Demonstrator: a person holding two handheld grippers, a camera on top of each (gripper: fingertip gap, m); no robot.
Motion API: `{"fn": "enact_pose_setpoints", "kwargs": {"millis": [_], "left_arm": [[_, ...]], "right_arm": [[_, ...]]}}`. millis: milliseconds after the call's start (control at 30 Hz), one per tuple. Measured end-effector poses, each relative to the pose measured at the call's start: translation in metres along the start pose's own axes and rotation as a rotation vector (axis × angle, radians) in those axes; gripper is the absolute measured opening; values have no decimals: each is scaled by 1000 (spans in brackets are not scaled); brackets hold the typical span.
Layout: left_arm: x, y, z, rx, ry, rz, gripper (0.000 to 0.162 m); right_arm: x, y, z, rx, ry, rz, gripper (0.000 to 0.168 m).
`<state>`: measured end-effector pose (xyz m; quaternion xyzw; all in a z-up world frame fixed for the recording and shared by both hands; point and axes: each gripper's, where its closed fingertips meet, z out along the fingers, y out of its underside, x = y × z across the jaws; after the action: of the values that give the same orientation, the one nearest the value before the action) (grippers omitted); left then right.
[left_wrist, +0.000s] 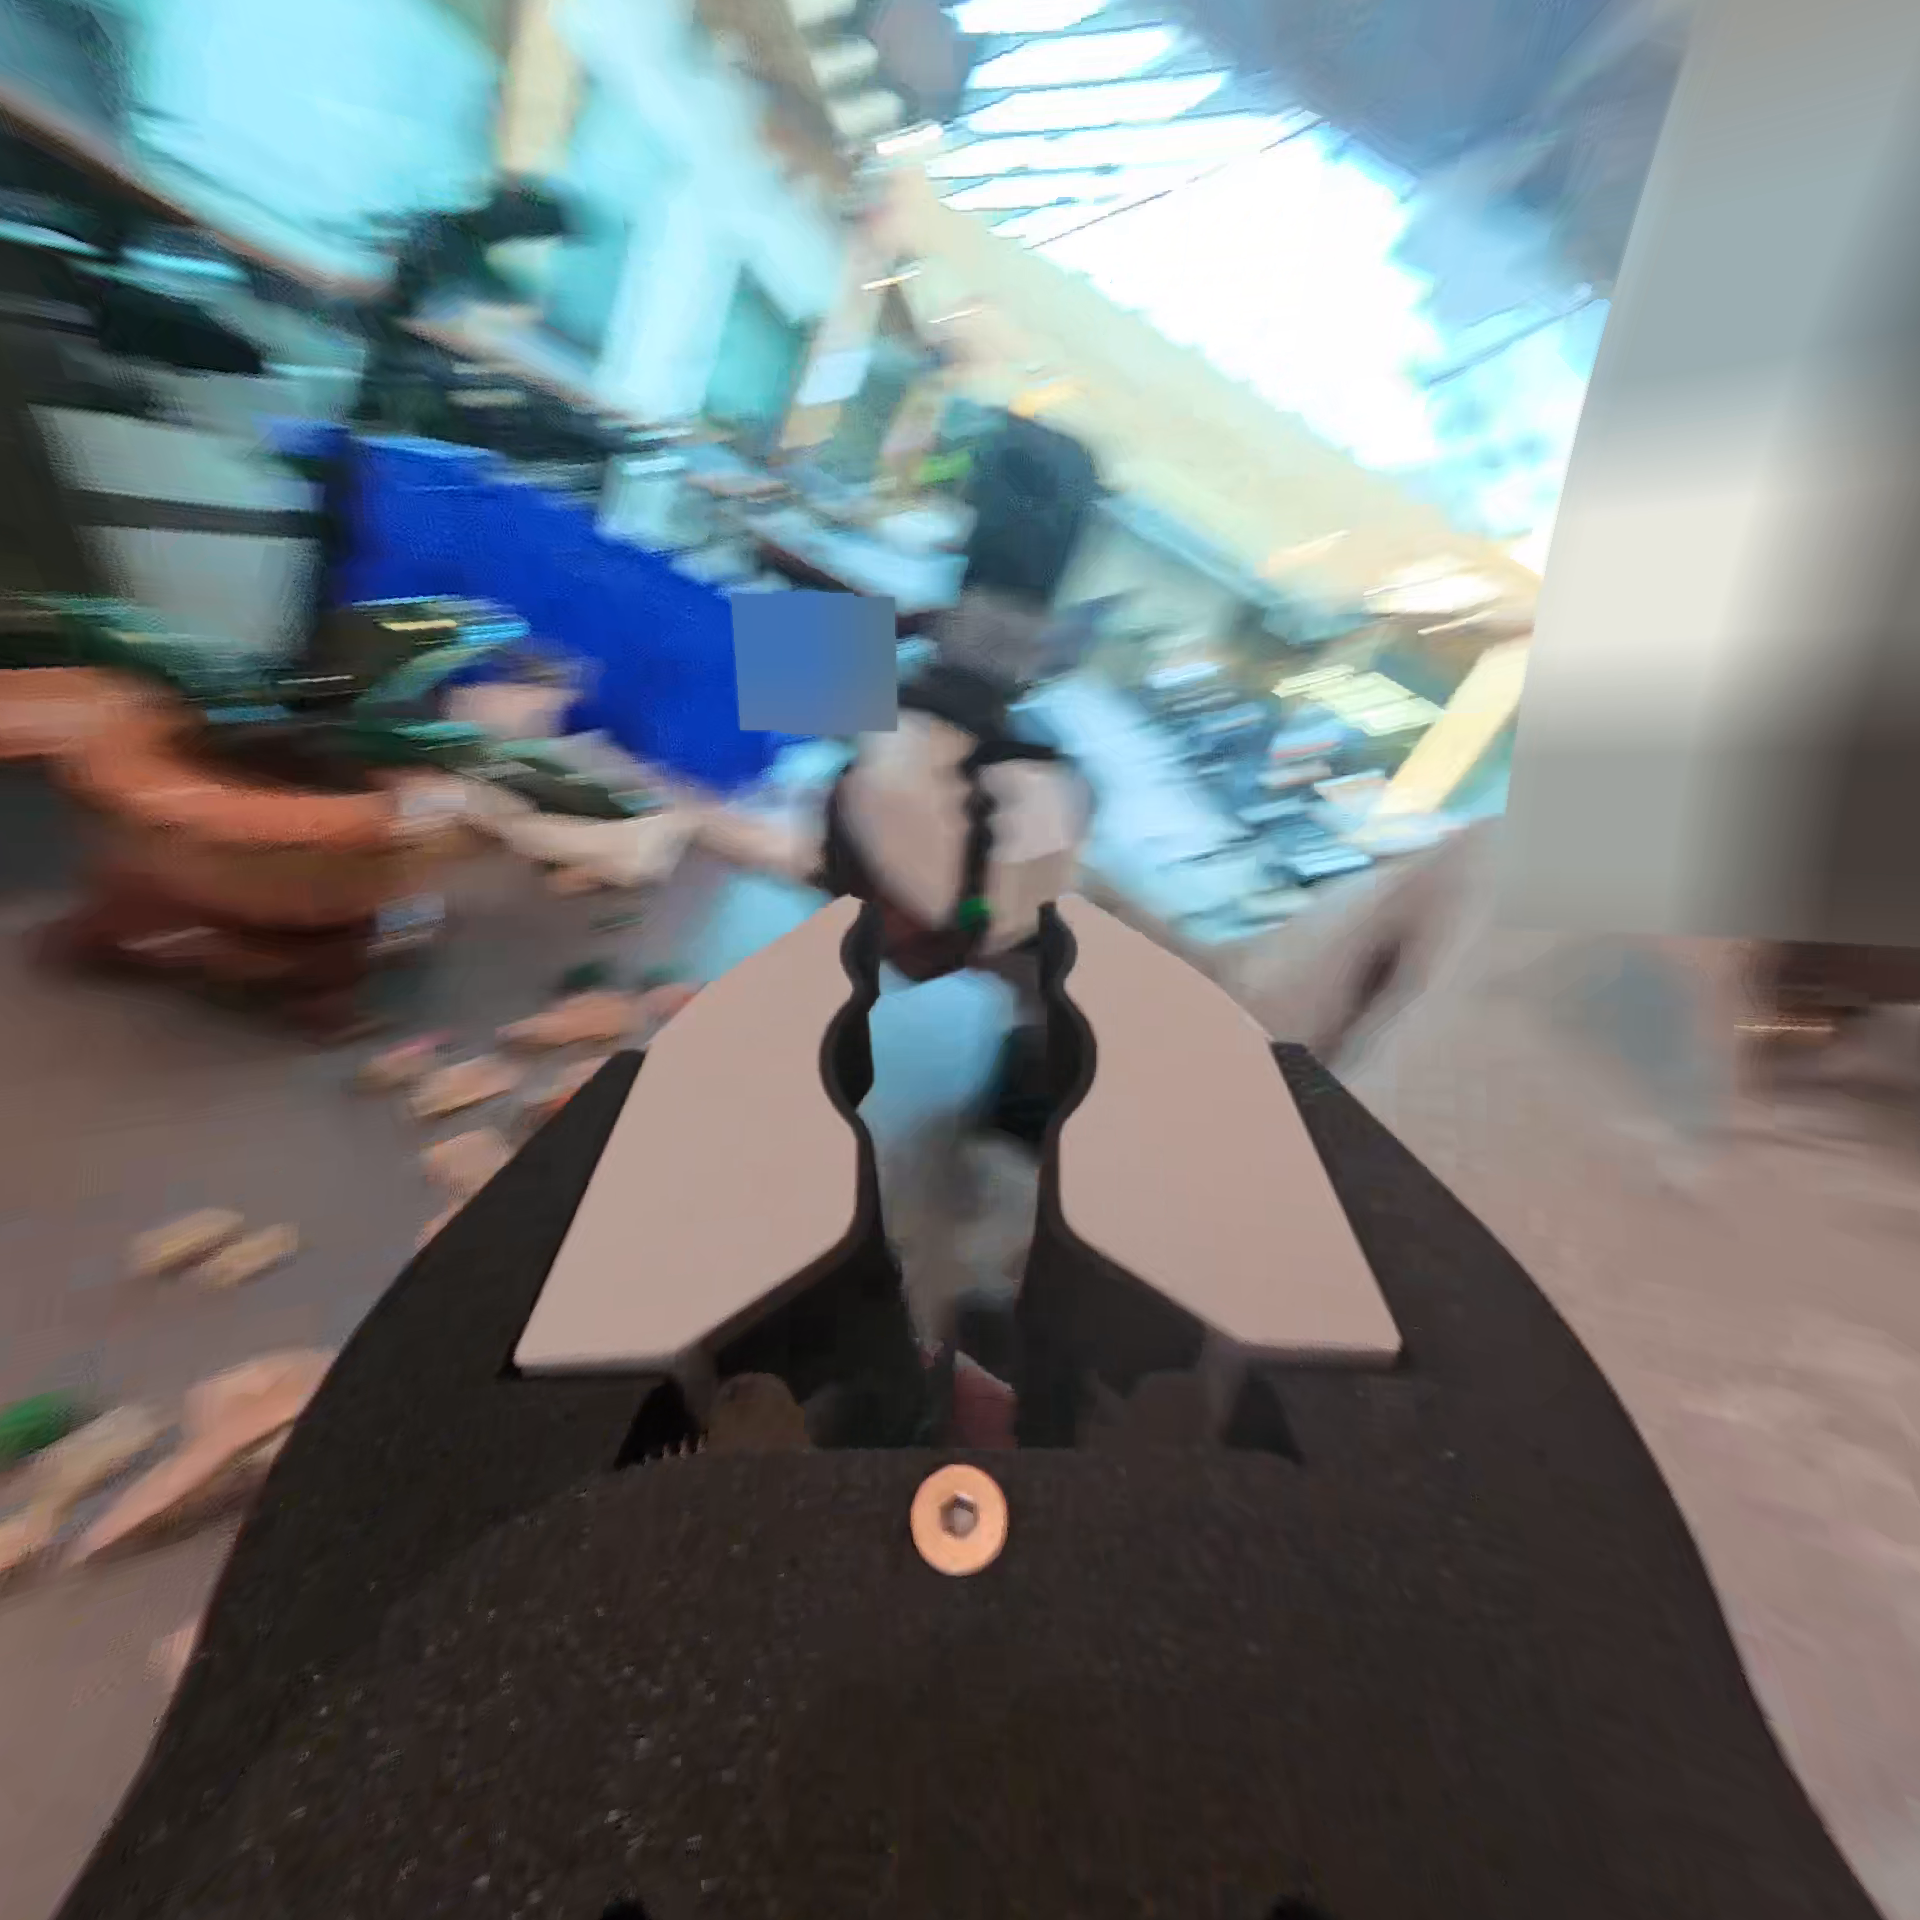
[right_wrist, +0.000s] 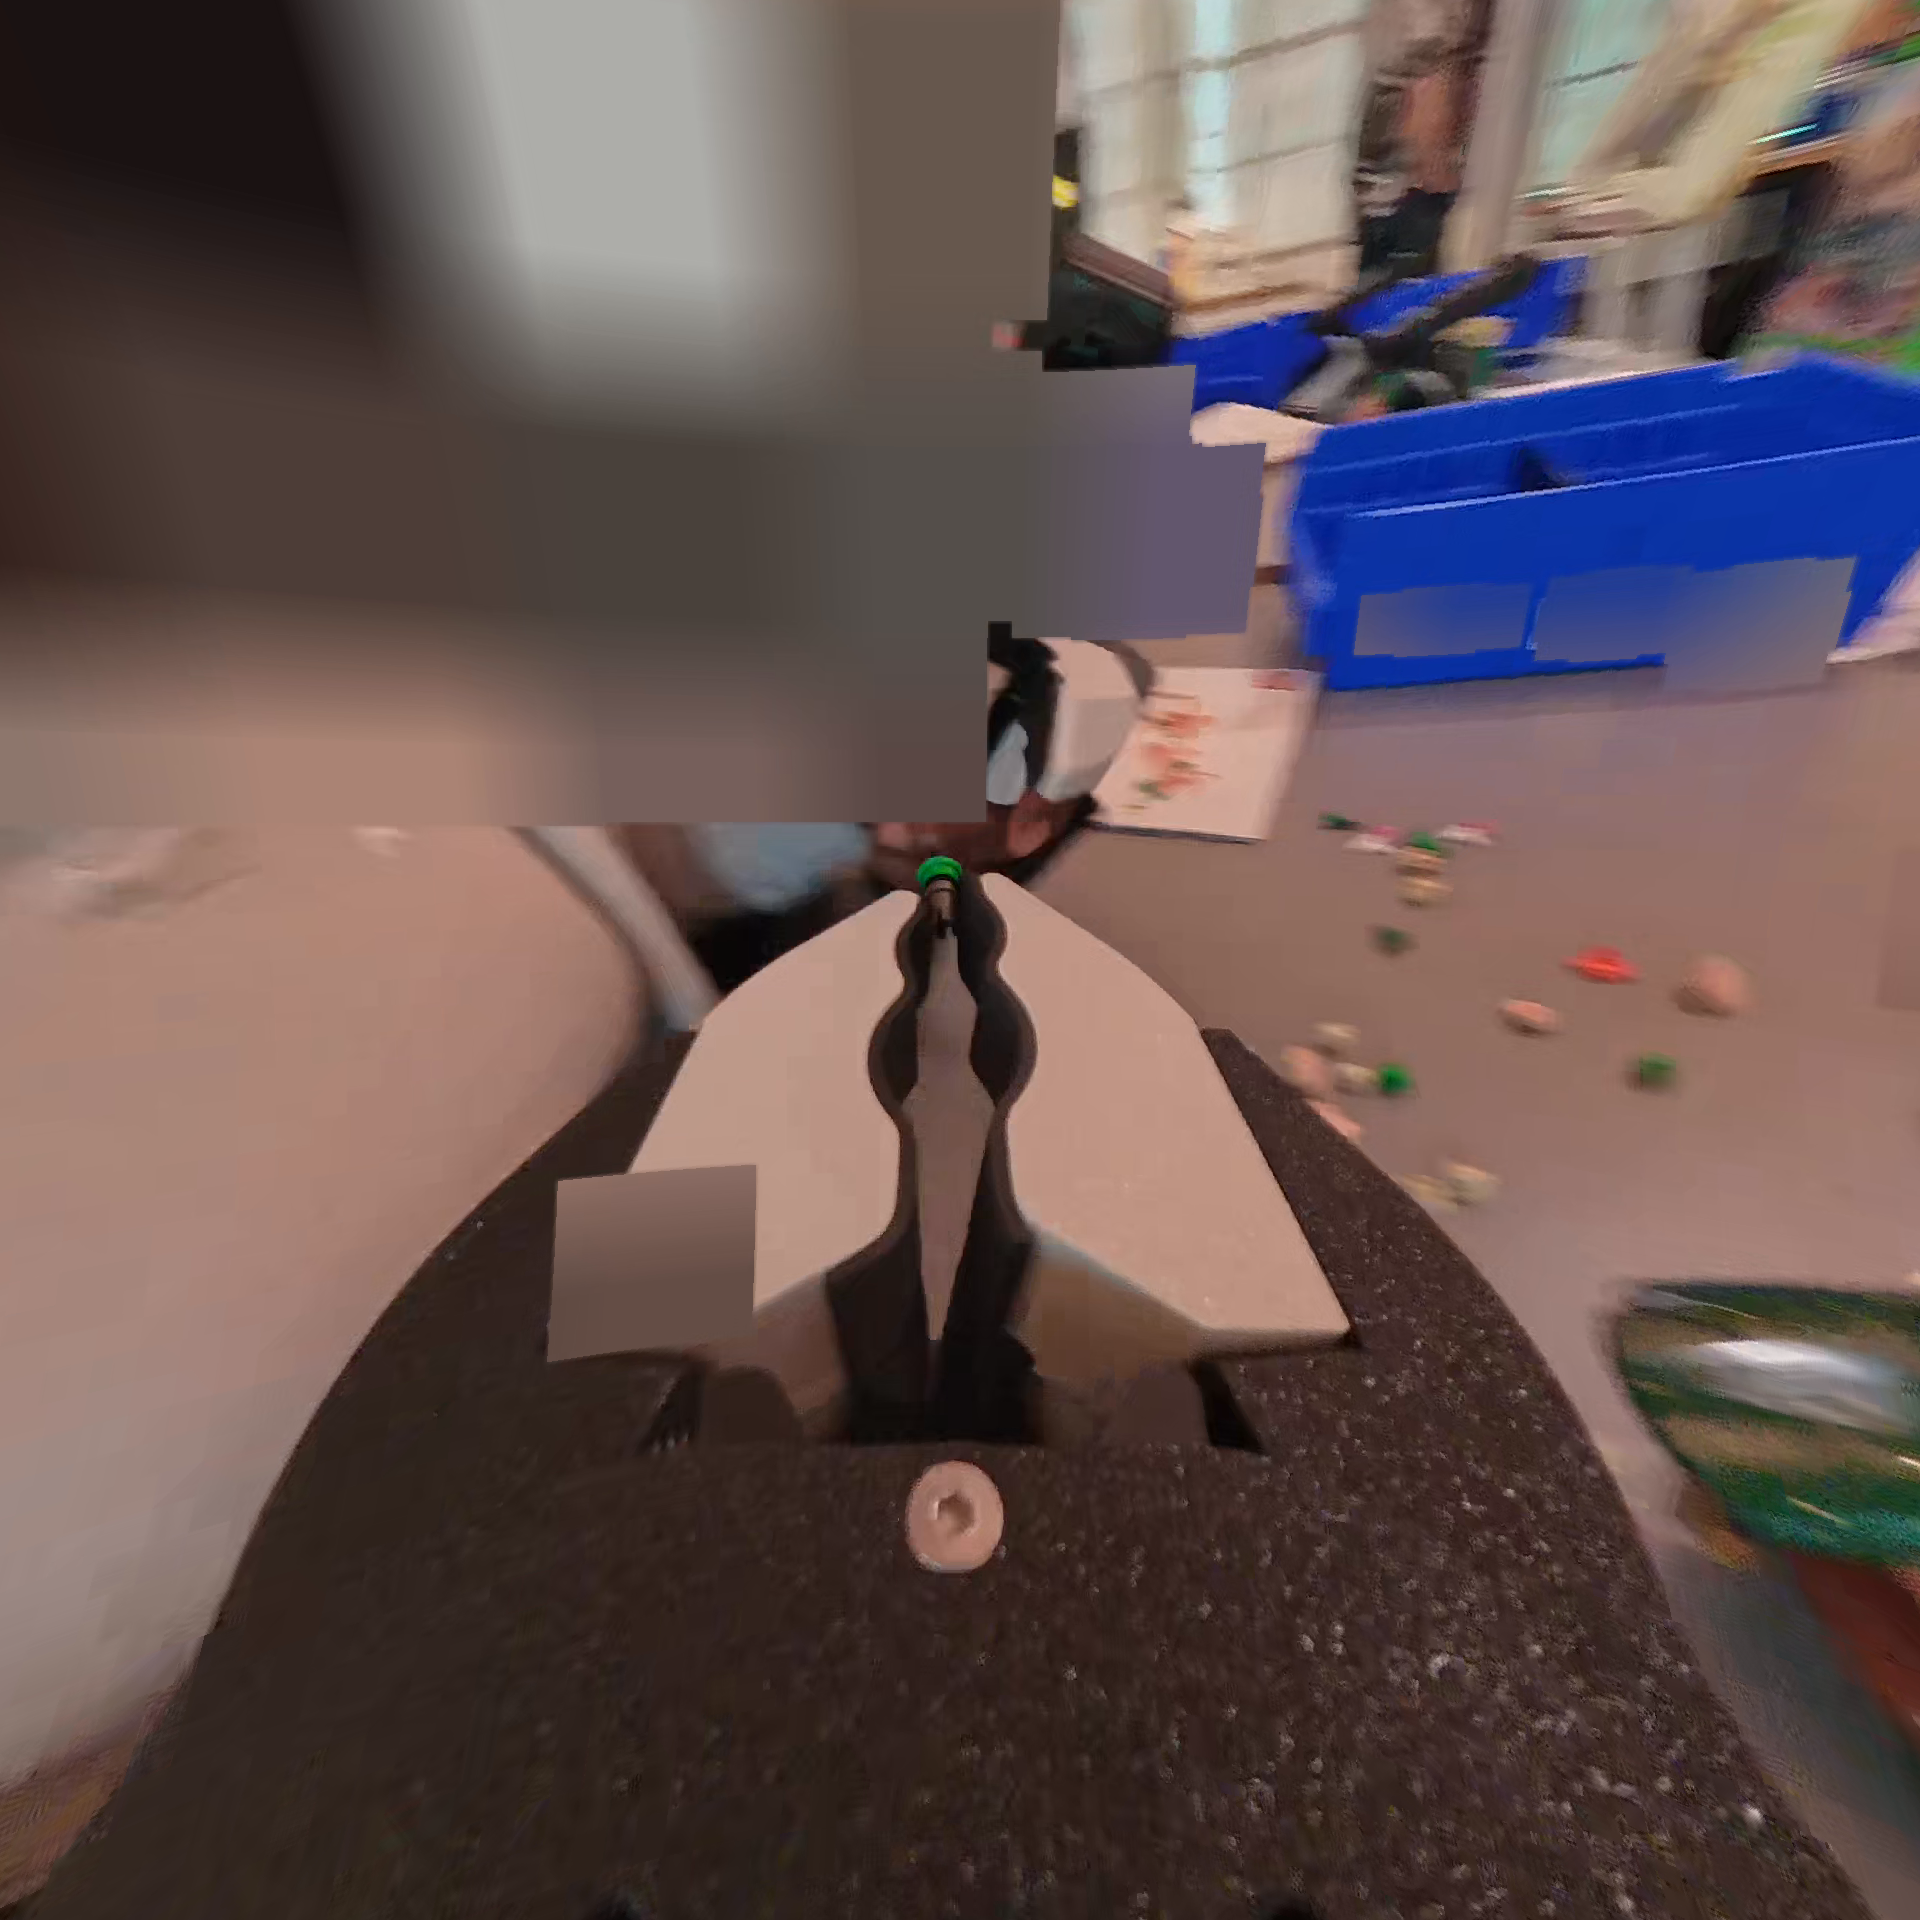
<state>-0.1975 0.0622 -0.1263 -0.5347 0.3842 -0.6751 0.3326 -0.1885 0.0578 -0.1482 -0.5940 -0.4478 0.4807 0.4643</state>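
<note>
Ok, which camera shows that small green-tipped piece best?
The right wrist view: the green-tipped piece sits sharp at the tips of the right gripper, pinched there. The left wrist view shows only a blurred green spot on the far gripper, beyond the open left gripper.

Left grey-fingered, black-bodied tongs (left_wrist: 954, 920) are up in the air, jaws parted, nothing between them. Right grey-fingered, black-bodied tongs (right_wrist: 954, 894) sit nearly closed at the tips, pinching a small pin-like piece with a green tip (right_wrist: 940, 878). Each pair faces the other, tips close.
</note>
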Motion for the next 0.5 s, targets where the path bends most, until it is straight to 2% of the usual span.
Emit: {"fn": "enact_pose_setpoints", "kwargs": {"millis": [33, 67, 100, 133, 267, 333, 433, 500], "left_arm": [[-24, 7, -3, -56, -195, 91, 31], [-44, 12, -9, -123, -372, 203, 31], [-54, 16, -14, -175, -480, 296, 31], [-52, 19, -14, -204, -499, 343, 31], [-28, 24, 2, -162, -316, 212, 30], [-20, 24, 7, -122, -229, 133, 24], [-7, 24, 14, -87, -98, 13, 23], [-8, 25, 16, -80, -78, -21, 18]], "right_arm": [[14, 5, 0, -54, 135, -114, 4], [26, 10, -3, -126, 271, -270, 5], [33, 14, -5, -201, 371, -440, 5], [33, 15, -5, -242, 417, -567, 5], [13, 4, 2, -165, 395, -738, 5], [12, 3, 3, -180, 412, -810, 5], [9, 5, 6, -189, 393, -845, 5], [8, 7, 7, -203, 386, -860, 5]]}}
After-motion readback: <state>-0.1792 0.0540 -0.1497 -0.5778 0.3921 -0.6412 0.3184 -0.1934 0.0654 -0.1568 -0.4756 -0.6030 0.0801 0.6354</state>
